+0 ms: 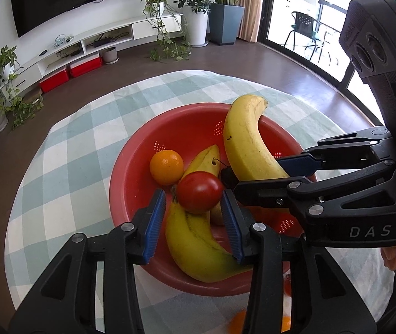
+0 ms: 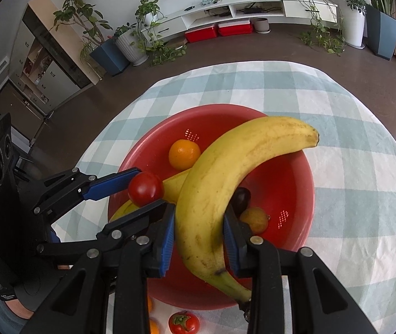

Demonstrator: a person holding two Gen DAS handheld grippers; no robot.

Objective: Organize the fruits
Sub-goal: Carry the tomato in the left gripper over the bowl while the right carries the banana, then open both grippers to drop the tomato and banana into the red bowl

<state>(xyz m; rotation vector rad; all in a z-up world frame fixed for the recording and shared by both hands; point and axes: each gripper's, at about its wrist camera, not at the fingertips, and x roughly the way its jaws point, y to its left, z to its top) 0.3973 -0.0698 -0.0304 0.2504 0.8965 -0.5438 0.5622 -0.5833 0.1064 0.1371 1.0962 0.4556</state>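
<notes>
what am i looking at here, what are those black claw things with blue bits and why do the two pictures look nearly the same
They are two hand-held grippers, one in each of a person's hands, each with a wide-angle camera looking along its jaws. So each picture is the same table seen from one hand.

The left gripper has a tomato between its blue pads. The right gripper is shut on a banana.

Both hang over a red bowl on a checked tablecloth. In the bowl lie an orange, a second banana, a dark fruit and a yellowish one. Another tomato sits on the cloth in front of the bowl.
</notes>
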